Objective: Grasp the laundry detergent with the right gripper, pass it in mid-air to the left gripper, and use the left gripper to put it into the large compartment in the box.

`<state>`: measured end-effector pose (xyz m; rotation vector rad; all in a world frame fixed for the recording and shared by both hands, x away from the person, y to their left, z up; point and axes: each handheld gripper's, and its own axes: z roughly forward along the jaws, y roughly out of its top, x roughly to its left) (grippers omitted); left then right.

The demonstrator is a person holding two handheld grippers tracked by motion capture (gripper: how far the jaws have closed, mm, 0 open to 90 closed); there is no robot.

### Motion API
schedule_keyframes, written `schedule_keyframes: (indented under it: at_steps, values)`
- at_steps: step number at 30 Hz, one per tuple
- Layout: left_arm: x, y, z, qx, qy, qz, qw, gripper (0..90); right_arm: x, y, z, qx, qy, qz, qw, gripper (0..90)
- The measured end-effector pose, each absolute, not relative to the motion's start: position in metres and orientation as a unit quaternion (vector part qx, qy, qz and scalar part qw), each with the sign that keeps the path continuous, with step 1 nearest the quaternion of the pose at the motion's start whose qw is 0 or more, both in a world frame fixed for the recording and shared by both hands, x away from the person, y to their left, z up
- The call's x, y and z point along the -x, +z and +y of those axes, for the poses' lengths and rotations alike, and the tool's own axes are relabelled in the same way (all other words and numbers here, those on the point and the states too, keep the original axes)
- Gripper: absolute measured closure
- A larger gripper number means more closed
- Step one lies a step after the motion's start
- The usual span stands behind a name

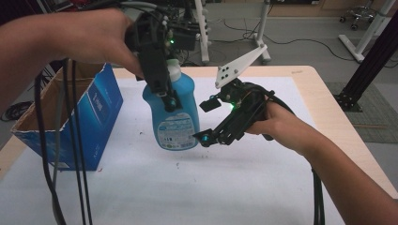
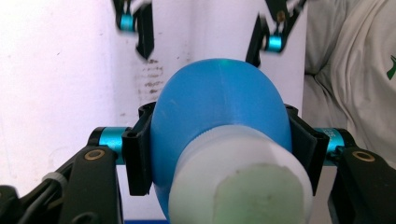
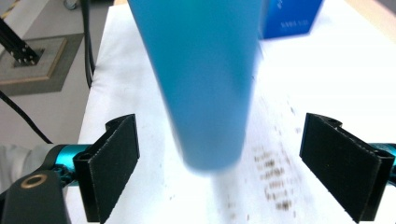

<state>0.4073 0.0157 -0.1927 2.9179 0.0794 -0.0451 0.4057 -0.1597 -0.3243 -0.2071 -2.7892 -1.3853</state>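
A blue bottle (image 1: pixel 176 126) with a white cap and a pale label hangs upright just above the white table cover. My left gripper (image 1: pixel 169 101) comes down from above and is shut on the bottle's shoulders below the cap. In the left gripper view both pads press the blue bottle (image 2: pixel 219 107) from either side, inside my left gripper (image 2: pixel 219 154). My right gripper (image 1: pixel 206 122) is held sideways at the bottle's lower right and stands open. In the right gripper view the blurred bottle (image 3: pixel 205 70) hangs between the wide-apart jaws of my right gripper (image 3: pixel 233 168), touching neither pad.
An open blue cardboard box (image 1: pixel 89 112) stands at the left of the table. A white sheet (image 1: pixel 187 187) covers the wooden table (image 1: pixel 324 103). Black cables (image 1: pixel 75 164) hang from the left gripper in front of the box. Faint brown stains mark the sheet (image 3: pixel 275 182).
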Motion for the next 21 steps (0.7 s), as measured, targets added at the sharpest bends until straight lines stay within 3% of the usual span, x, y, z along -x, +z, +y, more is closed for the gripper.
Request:
schedule_keyframes:
  at_steps: [6, 17, 18, 19, 21]
  values:
    - [-0.412, -0.177, 0.033, -0.992, 0.001, 0.055, 0.112, 37.9, -0.407, -0.319, -0.189, 0.035, -0.429, -0.903, 0.007, 11.4]
    - [-0.419, -0.141, 0.068, -0.988, 0.031, 0.108, 0.108, 37.9, -0.402, -0.317, -0.235, 0.096, -0.335, -0.936, -0.049, 11.1]
    - [-0.419, -0.138, 0.071, -0.987, 0.033, 0.113, 0.11, 37.9, -0.402, -0.317, -0.239, 0.097, -0.329, -0.938, -0.049, 9.2]
    - [-0.42, -0.136, 0.074, -0.986, 0.034, 0.117, 0.111, 37.9, -0.401, -0.318, -0.24, 0.099, -0.312, -0.944, -0.046, 1.9]
    - [-0.419, -0.132, 0.08, -0.986, 0.039, 0.125, 0.108, 37.9, -0.401, -0.319, -0.245, 0.096, -0.287, -0.952, -0.051, 0.8]
